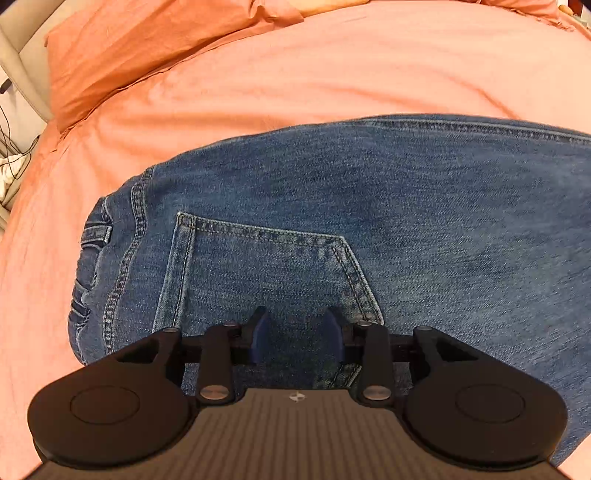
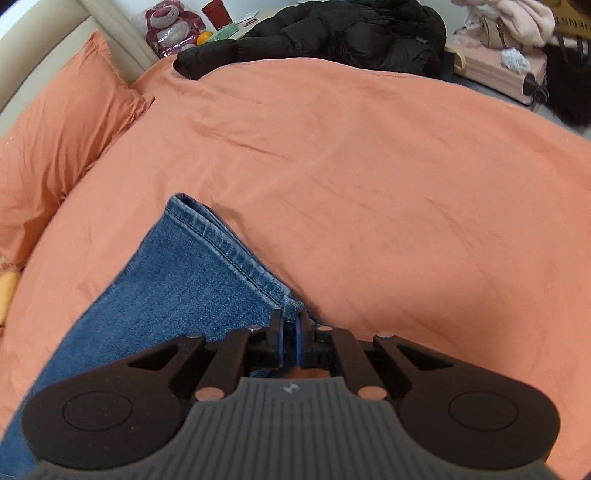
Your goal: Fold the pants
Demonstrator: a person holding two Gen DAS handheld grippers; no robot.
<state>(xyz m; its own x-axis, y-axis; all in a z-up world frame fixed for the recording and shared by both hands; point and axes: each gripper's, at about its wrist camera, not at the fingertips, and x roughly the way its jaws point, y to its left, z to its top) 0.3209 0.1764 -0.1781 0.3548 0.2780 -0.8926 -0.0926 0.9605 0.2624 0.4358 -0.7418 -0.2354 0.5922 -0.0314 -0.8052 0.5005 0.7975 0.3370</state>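
Orange bedspread under everything; your jeans lie flat on it, back pocket up, waist end by orange pillow. Your left gripper over pocket, jaws apart, nothing between pads. Your right gripper pinched together on corner of leg hem.

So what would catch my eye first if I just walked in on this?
Blue jeans spread flat on a wide orange bedspread, back pocket up. The right tongs are pinched shut on the corner of the leg hem, while the left tongs hover open over the back pocket. A black jacket lies heaped at the bed's far edge.
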